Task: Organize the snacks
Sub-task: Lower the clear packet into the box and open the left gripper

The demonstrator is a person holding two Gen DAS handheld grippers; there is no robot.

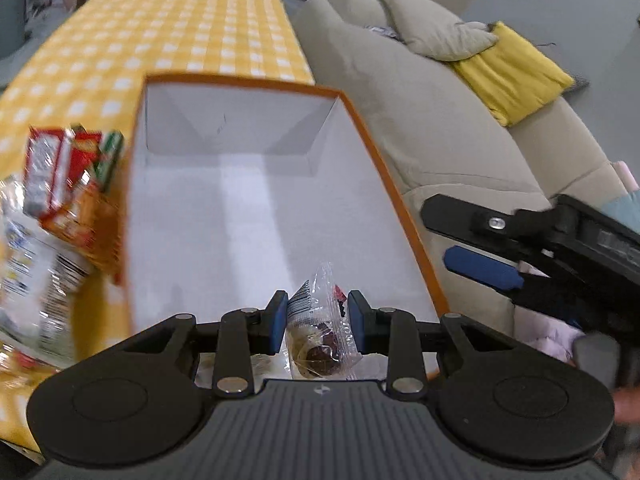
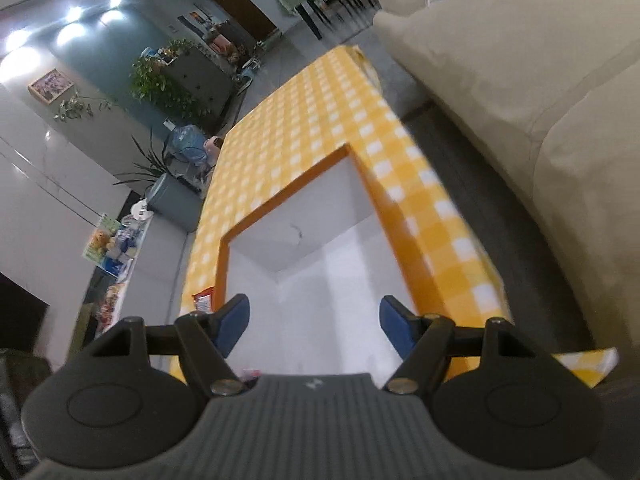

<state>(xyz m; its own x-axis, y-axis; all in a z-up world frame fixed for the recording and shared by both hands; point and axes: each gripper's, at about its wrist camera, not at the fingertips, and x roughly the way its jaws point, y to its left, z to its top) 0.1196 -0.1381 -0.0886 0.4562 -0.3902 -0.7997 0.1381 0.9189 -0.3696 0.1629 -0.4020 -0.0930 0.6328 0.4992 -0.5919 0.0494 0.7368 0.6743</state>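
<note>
My left gripper [image 1: 318,322] pinches a snack [image 1: 320,332] over box [image 1: 256,82]; right gripper [image 2: 314,328] wide, empty. Slick wrapper could slip b4 release.

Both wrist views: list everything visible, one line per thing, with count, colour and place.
Box: one, orange outside, white inside, open-topped, on the table.
Wrapped snack: one, clear wrapper, dark round treat, between the left tool's pads over the box's near end.
Snack packages: several, red, orange, white, blurred, left of the box.
Tablecloth: one, yellow-white check, covering the table.
Sofa: one, beige, right of the table.
Cushions: two, one beige, one yellow, on the sofa.
Plants: several, green, far wall.
Left tool: black, blue pads, gripping the snack.
Right tool: black, blue pads, open over the box.
</note>
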